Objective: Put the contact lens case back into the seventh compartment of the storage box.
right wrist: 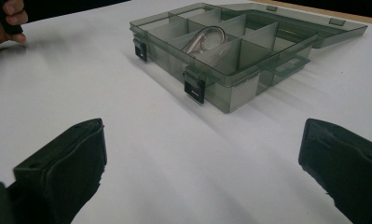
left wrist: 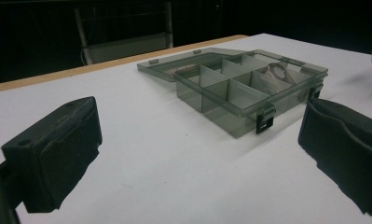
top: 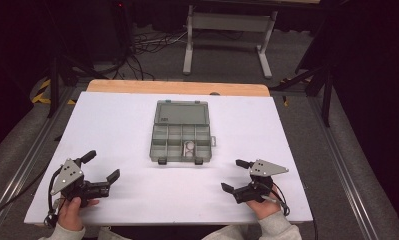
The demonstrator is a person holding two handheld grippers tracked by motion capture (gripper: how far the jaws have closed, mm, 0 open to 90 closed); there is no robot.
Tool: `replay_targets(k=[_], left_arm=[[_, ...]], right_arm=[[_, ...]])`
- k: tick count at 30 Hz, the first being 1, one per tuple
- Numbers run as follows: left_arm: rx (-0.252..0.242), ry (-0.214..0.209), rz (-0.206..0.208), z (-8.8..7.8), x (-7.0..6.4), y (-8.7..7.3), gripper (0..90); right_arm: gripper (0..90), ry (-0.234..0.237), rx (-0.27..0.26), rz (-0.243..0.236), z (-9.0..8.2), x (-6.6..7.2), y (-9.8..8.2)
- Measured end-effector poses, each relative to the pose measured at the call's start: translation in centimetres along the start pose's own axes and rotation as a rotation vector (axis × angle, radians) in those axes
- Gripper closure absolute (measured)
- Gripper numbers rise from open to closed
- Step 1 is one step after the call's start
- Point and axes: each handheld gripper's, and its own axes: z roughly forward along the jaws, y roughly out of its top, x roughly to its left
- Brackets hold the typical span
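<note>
Grey translucent plastic, the shallow compartment box [top: 181, 143] lies near the middle of the white table [top: 112, 130], its hinged lid [top: 182, 113] flat open on the far side and two dark latches on its near wall. A silvery metal ring [top: 189, 148] lies in one near-row compartment, right of the box's middle. The left gripper [top: 101, 167] rests at the table's near left edge, held in the person's left hand [top: 71, 212], jaws spread wide and empty. The right gripper [top: 235, 175] sits at the near right edge, jaws likewise released and grasping nothing. Both grippers stand well apart from the box, which lies ahead between them, as both gripper views show
</note>
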Motion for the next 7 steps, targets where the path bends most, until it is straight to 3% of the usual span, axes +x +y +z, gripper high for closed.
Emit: replay_targets(k=[7], left_arm=[[0.002, -0.002, -0.019, 0.15, 0.15, -0.18, 0.1]], right_arm=[[1.5, -0.005, -0.005, 0.004, -0.18, -0.04, 0.05]])
